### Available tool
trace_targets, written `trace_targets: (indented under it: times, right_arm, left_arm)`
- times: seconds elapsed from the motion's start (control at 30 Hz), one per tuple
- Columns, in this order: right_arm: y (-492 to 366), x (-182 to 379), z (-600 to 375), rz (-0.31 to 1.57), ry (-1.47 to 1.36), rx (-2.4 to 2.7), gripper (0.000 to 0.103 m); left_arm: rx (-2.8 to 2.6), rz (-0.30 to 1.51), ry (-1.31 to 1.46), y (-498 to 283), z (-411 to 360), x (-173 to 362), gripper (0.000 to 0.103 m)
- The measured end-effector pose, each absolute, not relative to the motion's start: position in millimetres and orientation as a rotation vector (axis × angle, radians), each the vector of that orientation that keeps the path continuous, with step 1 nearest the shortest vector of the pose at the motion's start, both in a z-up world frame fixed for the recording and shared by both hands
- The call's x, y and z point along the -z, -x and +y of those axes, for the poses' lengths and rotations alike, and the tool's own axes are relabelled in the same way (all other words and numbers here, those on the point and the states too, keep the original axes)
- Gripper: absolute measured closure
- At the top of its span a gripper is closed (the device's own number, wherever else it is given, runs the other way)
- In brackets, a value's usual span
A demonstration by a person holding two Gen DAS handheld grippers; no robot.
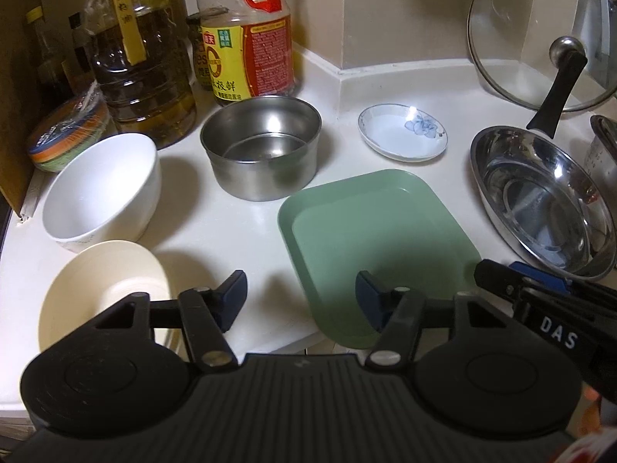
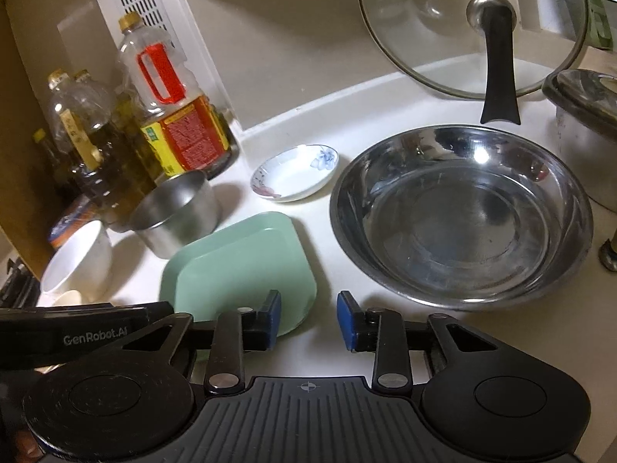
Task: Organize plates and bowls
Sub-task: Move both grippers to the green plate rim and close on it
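White countertop (image 1: 246, 231) holds green plate (image 1: 378, 239) just beyond open left hand-held gripper (image 1: 300, 301).

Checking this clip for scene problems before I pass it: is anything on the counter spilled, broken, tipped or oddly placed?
Nothing is spilled or visibly broken. One oddity: the green tray sticks out past the counter's front edge. The glass lid stands propped at the back, seemingly against the wall.

dim warm light, fisheye bending, steel glare
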State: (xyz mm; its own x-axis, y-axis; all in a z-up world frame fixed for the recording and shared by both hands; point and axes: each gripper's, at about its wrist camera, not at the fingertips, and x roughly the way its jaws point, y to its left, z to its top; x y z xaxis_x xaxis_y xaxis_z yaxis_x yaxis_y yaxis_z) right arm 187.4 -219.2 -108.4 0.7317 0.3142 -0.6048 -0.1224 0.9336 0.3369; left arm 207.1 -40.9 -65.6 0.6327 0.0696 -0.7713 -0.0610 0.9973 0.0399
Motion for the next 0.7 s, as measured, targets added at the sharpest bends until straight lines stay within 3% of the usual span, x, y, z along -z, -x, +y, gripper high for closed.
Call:
trace_targets:
  times: [0.17, 0.5, 0.7]
  right_arm:
    - [-198, 116, -217, 0.719, -0.272, -0.246, 0.077]
    - [-213, 123, -213, 0.725, -0.254, -0.243, 0.086]
    - [-217, 124, -208, 0.724, -0.231, -0.259, 0.097]
  left_arm:
    - [-0.086, 0.908, 0.003, -213, -39, 76, 0.061]
    - [-0.087, 0.913, 0.029, -220, -36, 82, 0.073]
    - [-0.075, 0.906, 0.049, -221, -36, 86, 0.088]
